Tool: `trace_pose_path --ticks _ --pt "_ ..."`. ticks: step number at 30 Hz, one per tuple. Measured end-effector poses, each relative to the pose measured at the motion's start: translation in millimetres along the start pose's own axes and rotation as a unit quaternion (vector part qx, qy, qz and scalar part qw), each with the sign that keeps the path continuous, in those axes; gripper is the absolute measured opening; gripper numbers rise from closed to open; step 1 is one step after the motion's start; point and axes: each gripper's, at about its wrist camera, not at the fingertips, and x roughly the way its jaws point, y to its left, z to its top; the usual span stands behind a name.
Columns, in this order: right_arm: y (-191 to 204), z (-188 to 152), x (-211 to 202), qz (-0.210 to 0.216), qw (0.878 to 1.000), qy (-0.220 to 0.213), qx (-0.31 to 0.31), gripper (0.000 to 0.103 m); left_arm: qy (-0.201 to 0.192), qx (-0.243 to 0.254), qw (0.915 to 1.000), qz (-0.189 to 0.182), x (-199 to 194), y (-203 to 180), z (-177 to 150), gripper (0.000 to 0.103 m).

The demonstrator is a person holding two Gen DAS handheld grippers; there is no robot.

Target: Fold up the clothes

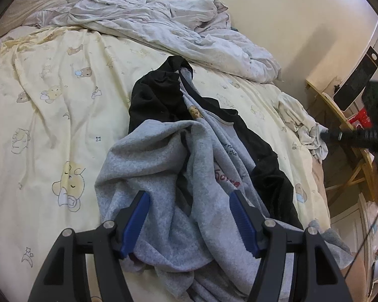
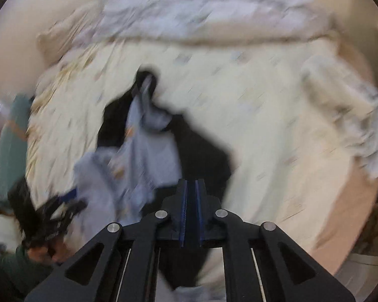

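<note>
On the bed, seen from the left wrist camera, a crumpled grey and black garment point(image 1: 186, 166) lies in a heap on a pale yellow sheet point(image 1: 63, 105) printed with small bears. The left gripper point(image 1: 189, 222) hangs low over the near end of this heap. Its 2 blue-padded fingers point(image 1: 136, 224) stand apart, and a thick fold of the grey fleece fills the gap between them. Whether the pads actually press on that fold cannot be told from this view. Black lining runs from the far end of the garment down its right side. A rumpled white duvet point(image 1: 179, 32) lies across the far side of the bed, well apart from the garment. At the right edge, the right gripper point(image 1: 345, 134) shows only as a dark blurred shape near the bed's corner.

From the right wrist camera, everything past the tool is smeared by motion. The right gripper point(image 2: 191, 214) has its 2 blue pads nearly together, with only a thin slit between them; nothing can be made out in that slit. The garment point(image 2: 148, 151) lies just beyond and to the left of the fingertips, its black part directly ahead of them. At lower left, the left gripper point(image 2: 60, 211) sits against the grey cloth, held by a hand point(image 2: 42, 251).
</note>
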Motion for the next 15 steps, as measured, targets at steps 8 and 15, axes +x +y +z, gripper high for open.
trace_pose_path --ticks 8,15 --pt "50.5 -42.4 69.8 -0.046 0.996 0.047 -0.065 0.032 0.001 -0.001 1.0000 0.003 0.0 0.5 -1.3 0.067" --pt "53.8 -47.3 69.4 -0.053 0.997 0.034 -0.044 0.096 0.000 -0.002 1.0000 -0.002 -0.4 0.8 -0.5 0.067"
